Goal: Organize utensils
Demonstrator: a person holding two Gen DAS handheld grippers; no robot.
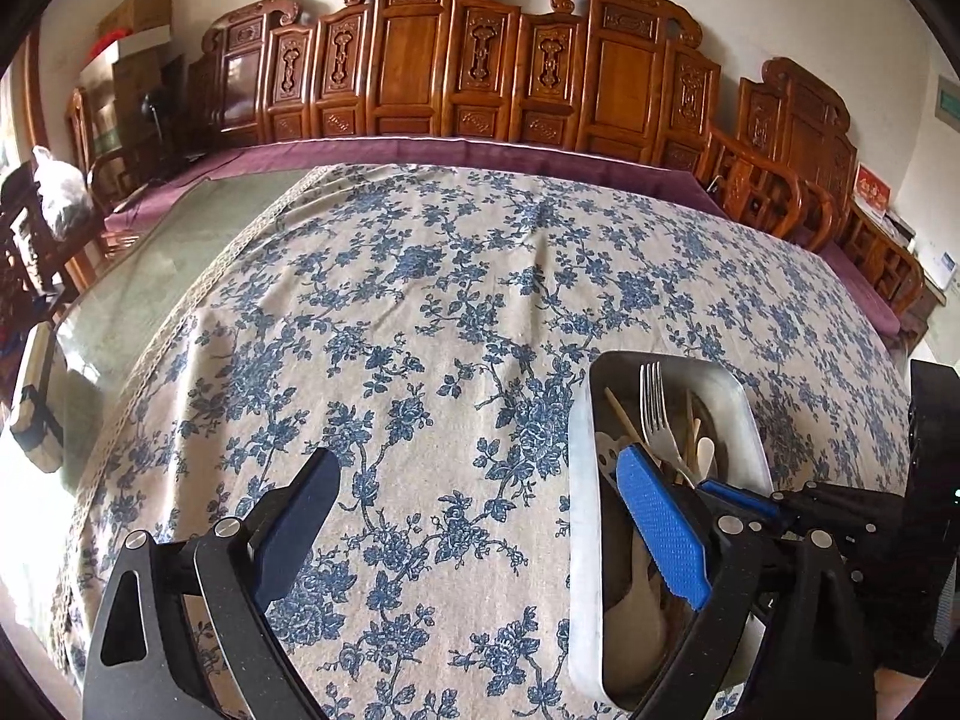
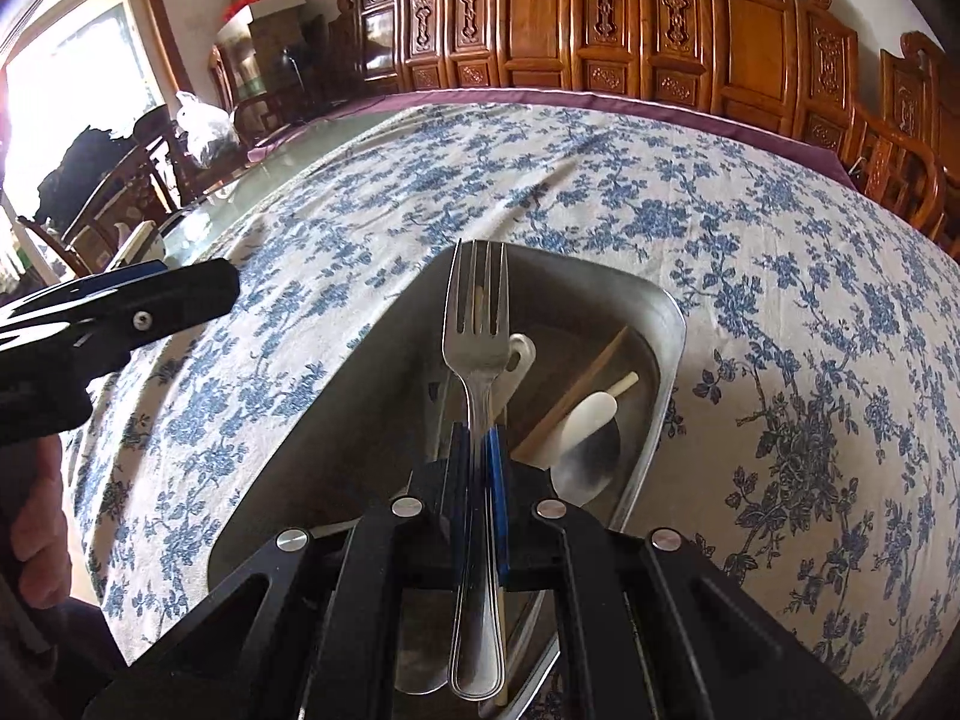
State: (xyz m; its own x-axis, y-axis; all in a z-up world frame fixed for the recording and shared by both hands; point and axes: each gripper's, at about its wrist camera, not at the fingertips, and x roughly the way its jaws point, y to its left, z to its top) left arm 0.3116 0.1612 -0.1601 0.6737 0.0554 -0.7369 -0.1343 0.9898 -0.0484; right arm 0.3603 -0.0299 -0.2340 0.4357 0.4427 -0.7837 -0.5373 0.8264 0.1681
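Currently the right hand-held gripper (image 2: 478, 450), black frame with blue pads, is clamped tight on a silver stainless-steel fork (image 2: 477, 354). Fork held by its neck, tines forward and level, handle running back between the closed fingers. It sits above a rectangular brushed-metal tray (image 2: 663, 372) with rounded corners.

Tray rests on a cream tablecloth with blue floral print (image 2: 750, 240). Inside it: a metal spoon (image 2: 585, 459) with bowl toward the camera, a white plastic spoon (image 2: 591, 414) lying just above it, a brown wooden chopstick (image 2: 576, 396) angled toward the tray's far right corner, and a pale metal handle with a hanging hole (image 2: 521, 351) just right of the fork's neck.

Left hand-held gripper (image 1: 480, 528): fingers spread wide apart, nothing between them. Its left finger hovers over bare cloth; its right blue pad (image 1: 663, 534) overlaps the tray's left side in the left wrist view. Contact with the tray cannot be told.

Carved brown wooden chair backs (image 1: 420, 54) line the far edge of the table.
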